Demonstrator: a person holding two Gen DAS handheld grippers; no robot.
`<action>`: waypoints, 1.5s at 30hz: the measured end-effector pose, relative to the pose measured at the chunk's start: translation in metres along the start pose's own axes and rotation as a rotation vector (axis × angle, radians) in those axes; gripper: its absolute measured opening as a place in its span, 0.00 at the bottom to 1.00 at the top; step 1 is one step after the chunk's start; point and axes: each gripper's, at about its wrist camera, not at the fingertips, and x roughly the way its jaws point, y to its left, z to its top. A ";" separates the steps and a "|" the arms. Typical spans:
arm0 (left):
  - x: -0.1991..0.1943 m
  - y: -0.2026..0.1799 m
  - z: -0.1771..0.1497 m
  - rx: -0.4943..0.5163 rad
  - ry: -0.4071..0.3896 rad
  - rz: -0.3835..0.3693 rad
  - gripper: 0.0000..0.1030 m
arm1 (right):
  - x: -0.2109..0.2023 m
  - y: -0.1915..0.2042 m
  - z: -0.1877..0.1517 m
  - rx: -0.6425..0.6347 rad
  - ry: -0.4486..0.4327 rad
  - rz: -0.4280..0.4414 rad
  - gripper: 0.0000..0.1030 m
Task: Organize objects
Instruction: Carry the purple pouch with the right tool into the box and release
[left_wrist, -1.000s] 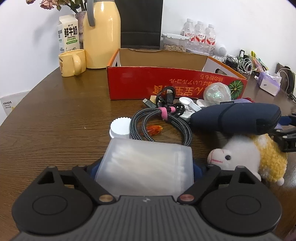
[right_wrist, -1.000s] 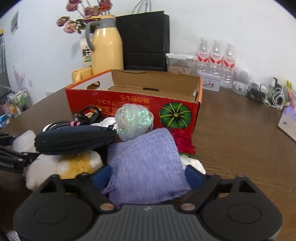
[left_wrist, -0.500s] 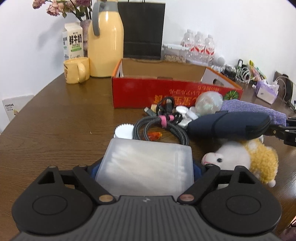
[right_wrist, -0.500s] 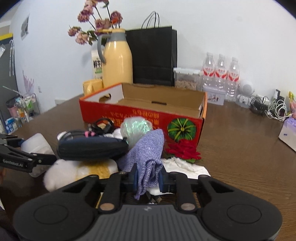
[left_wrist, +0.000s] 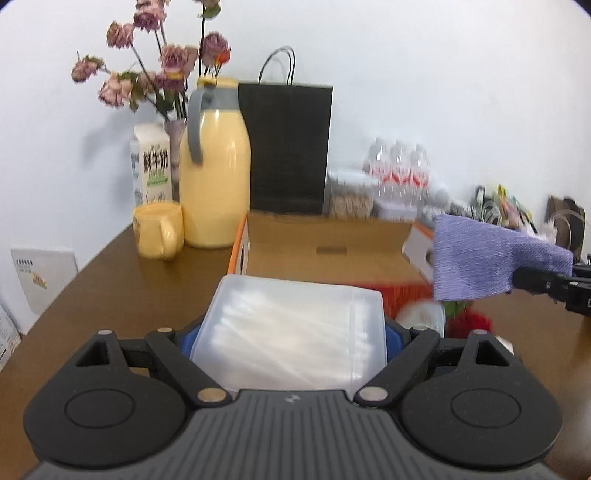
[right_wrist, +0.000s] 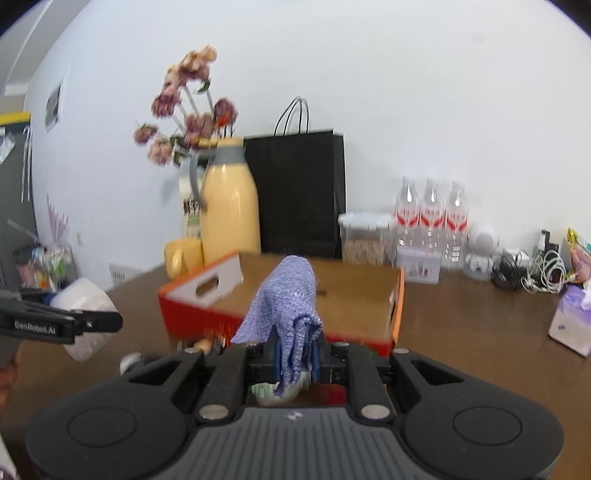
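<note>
Two grippers hang before the red cardboard box (right_wrist: 280, 295): the left gripper (left_wrist: 291, 332) clamps a translucent plastic case (left_wrist: 291, 325), the right gripper (right_wrist: 295, 354), jaws just closing, pinches a purple cloth (right_wrist: 284, 295).

— What stood behind the brown wooden table (left_wrist: 110, 280)?
— A plain white wall (right_wrist: 406, 92), evenly lit. At eleven o'clock a yellow jug (left_wrist: 216, 173) and dried flowers (left_wrist: 159, 70) rose beside a black paper bag (left_wrist: 288, 147); at one o'clock stood water bottles (right_wrist: 430, 221).
</note>
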 end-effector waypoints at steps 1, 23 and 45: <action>0.005 -0.002 0.006 -0.004 -0.014 0.000 0.85 | 0.006 -0.001 0.005 0.008 -0.012 0.000 0.13; 0.174 -0.023 0.059 -0.054 0.033 0.149 0.86 | 0.183 -0.028 0.002 0.125 0.137 -0.096 0.13; 0.164 -0.027 0.048 -0.034 0.003 0.157 1.00 | 0.166 -0.014 -0.002 0.059 0.114 -0.111 0.99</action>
